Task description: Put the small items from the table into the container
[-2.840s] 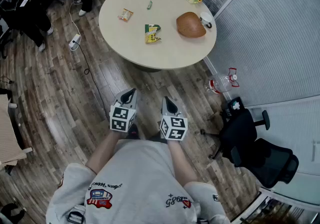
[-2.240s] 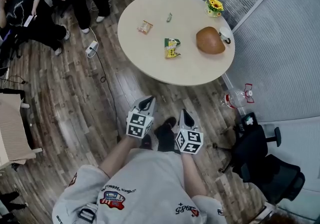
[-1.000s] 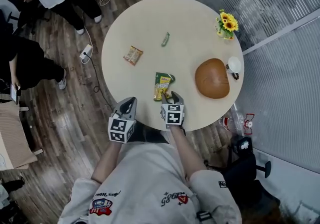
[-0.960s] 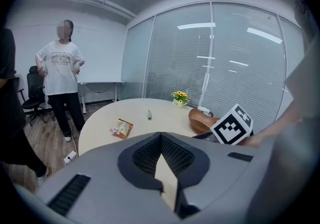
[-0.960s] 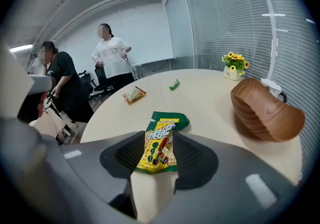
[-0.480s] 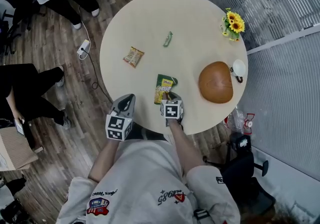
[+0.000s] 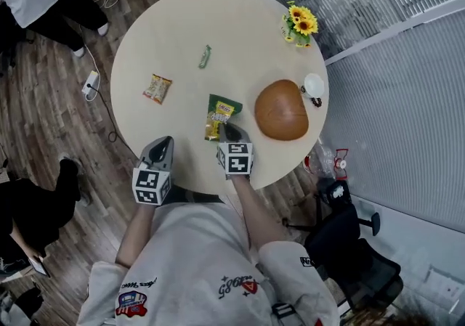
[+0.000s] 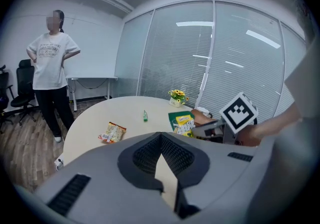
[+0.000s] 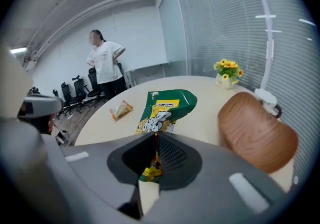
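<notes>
On the round beige table [image 7: 174,19] my right gripper [image 7: 231,131] has the near end of a green snack bag [image 7: 220,115] between its jaws, which are closing on it. In the right gripper view the bag [image 9: 165,108] stands up from the pinched end at the jaw tips [image 9: 154,138]. A brown wooden bowl [image 7: 281,109] sits just right of the bag. An orange snack packet [image 7: 157,88] and a small green item [image 7: 205,56] lie further left and back. My left gripper [image 7: 161,144] hangs shut and holding nothing at the table's near edge.
A pot of sunflowers [image 7: 298,23] and a white cup [image 7: 314,86] stand at the table's far right. A black office chair [image 7: 349,245] is on the floor to the right. A person [image 8: 50,63] stands beyond the table; a cable and plug [image 7: 91,81] lie on the floor at left.
My right gripper moved forward over the green snack bag and closed on its near end. The left gripper edged up to the table rim.
</notes>
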The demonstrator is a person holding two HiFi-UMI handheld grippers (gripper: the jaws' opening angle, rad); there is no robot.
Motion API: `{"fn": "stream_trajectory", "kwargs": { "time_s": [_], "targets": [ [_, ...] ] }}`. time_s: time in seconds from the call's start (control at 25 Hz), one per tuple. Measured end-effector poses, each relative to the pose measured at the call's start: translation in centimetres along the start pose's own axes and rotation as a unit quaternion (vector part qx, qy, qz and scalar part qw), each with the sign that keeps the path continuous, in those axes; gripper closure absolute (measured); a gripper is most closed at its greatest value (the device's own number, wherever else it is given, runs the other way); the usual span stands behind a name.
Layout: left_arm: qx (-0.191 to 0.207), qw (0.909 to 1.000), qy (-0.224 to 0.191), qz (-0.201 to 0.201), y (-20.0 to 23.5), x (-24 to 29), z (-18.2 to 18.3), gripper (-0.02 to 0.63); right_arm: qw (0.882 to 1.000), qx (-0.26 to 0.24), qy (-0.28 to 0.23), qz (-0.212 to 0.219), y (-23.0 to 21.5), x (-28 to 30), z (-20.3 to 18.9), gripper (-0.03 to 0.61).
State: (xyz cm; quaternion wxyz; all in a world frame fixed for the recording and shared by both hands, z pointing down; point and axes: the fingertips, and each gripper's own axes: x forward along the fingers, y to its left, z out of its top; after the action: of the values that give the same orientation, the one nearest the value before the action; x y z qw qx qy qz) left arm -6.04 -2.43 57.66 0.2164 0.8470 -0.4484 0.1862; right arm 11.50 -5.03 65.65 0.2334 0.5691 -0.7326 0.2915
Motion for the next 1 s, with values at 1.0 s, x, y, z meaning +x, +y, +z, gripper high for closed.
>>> {"fn": "stream_trajectory", "kwargs": {
  "time_s": [1.0],
  "targets": [
    [0.012, 0.9996, -0.008, -0.025, -4.3, 3.3, 0.5, 0.607, 0.981, 0.076, -0.066, -0.165, -16.7, -7.1, 1.6, 0.543]
  ]
}}
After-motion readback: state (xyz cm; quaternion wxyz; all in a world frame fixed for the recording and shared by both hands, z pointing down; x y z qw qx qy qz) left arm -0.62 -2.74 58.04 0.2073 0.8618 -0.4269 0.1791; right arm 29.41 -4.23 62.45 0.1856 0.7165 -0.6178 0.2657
